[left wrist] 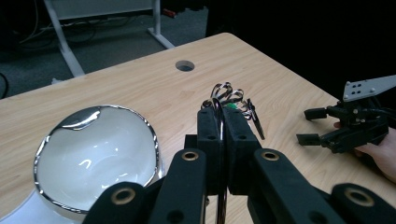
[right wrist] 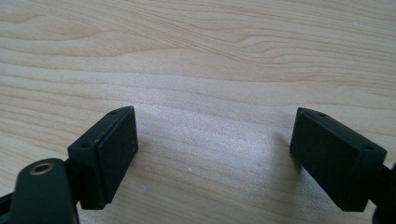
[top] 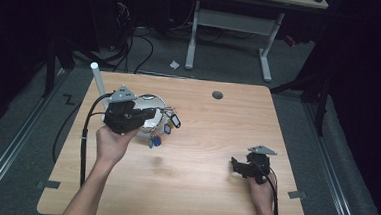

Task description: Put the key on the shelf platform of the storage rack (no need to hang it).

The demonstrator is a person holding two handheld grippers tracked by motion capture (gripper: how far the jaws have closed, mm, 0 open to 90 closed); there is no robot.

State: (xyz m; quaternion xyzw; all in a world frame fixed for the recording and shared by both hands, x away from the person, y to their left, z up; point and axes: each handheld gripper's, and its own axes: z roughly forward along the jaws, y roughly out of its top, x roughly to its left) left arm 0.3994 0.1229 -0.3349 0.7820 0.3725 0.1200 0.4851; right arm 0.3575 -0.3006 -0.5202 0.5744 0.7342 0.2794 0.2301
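Left gripper [left wrist: 223,122] has its jaws clamped on the ring of a key bunch [left wrist: 229,95], lifted just beside the white bowl [left wrist: 93,154] at the desk's [top: 201,138] left. It looks light, loose and jangly, with tags [top: 170,126] dangling, so the ring is the sure hold. The bowl's rim sits close enough to snag them. Right gripper [right wrist: 212,154] rests well apart, jaws wide and empty.

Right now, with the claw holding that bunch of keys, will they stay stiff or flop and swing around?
Probably floppy: the bunch of keys hangs from a thin ring pinched in the left claw, with tags dangling loose beside the white bowl. They would likely swing and jingle when moved. The smooth metal ring looks slippery, so it might twist in the grip.
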